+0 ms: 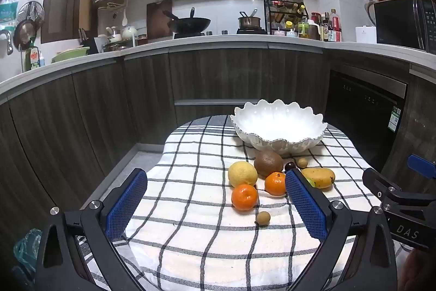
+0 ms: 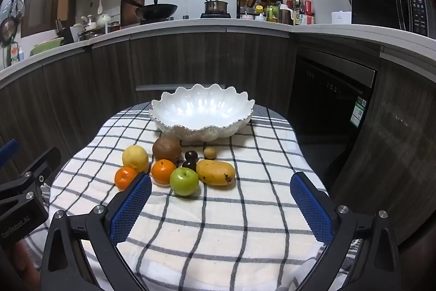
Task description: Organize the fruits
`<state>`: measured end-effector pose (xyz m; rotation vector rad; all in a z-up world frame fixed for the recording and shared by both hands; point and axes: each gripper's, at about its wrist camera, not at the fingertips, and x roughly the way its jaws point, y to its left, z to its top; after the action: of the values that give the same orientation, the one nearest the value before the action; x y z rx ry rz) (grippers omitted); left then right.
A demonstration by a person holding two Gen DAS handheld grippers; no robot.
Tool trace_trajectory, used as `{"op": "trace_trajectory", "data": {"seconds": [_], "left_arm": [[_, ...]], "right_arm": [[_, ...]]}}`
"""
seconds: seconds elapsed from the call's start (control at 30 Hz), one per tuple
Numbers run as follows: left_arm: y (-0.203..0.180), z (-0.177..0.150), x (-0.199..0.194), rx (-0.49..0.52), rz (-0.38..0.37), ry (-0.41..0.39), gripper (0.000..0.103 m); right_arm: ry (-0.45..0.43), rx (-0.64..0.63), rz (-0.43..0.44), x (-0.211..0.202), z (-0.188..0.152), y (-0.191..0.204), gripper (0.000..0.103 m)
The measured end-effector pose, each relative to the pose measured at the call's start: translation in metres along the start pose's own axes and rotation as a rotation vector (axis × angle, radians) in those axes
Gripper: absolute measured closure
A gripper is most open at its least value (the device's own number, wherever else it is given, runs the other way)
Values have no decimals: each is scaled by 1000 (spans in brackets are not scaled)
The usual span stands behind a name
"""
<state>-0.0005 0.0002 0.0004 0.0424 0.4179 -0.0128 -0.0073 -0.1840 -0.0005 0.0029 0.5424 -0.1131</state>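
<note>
A white scalloped bowl (image 1: 278,127) (image 2: 201,111) stands empty at the far end of the checked cloth. In front of it lie a lemon (image 2: 135,158), a brown kiwi (image 2: 166,149), two oranges (image 2: 163,171) (image 2: 124,177), a green apple (image 2: 184,181), a mango (image 2: 215,172), two dark plums (image 2: 191,155) and a small tan longan (image 2: 210,153). Another longan (image 1: 263,218) lies apart nearer me. My left gripper (image 1: 215,205) is open and empty, short of the fruit. My right gripper (image 2: 220,205) is open and empty, in front of the apple and mango.
The checked cloth (image 2: 218,231) covers a small table with dark kitchen cabinets (image 2: 177,59) beyond its far edge. A dishwasher front (image 2: 332,100) is at the right. The countertop behind carries a wok, a pot, bottles and a microwave (image 2: 389,7).
</note>
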Motion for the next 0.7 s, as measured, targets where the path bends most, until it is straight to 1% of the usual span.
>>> {"op": "trace_trajectory", "data": {"seconds": [0.33,0.7], "left_arm": [[0,-2,2,5,-2,14,0],[0,-2,2,6,-3,10,0]], "right_arm": [[-7,-1,-1,-1,0,1,0],[-5,-3,-3,1,-1,1,0]]}}
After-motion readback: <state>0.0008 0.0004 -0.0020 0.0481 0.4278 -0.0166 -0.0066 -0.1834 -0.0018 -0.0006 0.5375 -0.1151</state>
